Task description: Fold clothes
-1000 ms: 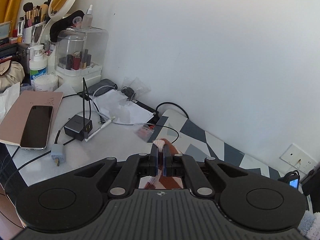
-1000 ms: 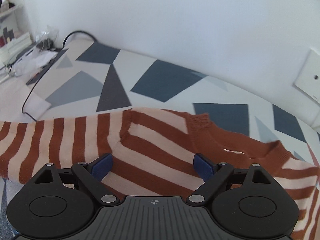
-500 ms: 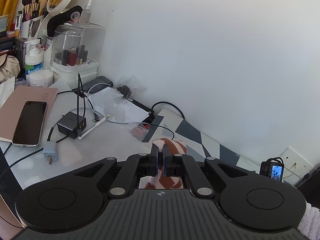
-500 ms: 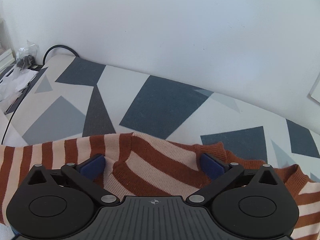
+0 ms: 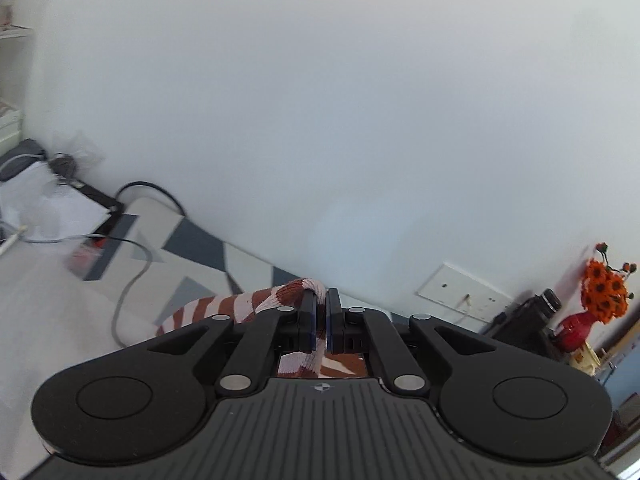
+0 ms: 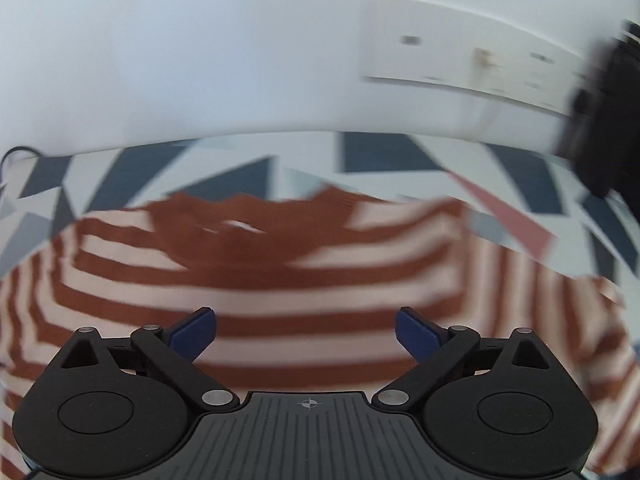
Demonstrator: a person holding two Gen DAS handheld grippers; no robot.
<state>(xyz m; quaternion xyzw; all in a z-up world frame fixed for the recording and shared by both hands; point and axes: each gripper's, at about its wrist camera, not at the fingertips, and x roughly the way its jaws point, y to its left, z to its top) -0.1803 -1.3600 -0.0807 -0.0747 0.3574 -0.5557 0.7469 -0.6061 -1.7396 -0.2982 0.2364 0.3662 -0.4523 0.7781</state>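
A rust-and-cream striped sweater (image 6: 320, 280) lies spread on a mat with grey and blue triangles (image 6: 384, 156), its rust collar toward the wall. My right gripper (image 6: 306, 326) is open and empty, low over the sweater's chest below the collar. My left gripper (image 5: 321, 306) is shut on a striped sleeve of the sweater (image 5: 224, 306) and holds it lifted above the mat (image 5: 192, 240). The right wrist view is blurred by motion.
A white wall with a socket plate (image 5: 460, 294) runs close behind the mat. A grey cable (image 5: 132, 280), papers (image 5: 48, 208) and a black cord lie at the left. A black device (image 5: 532, 320) and a red vase of orange flowers (image 5: 604, 292) stand at the right.
My left gripper has swung right with the sleeve, leaving the cosmetics desk out of view. My right gripper has moved right along the sweater, now centred below the collar, still open.
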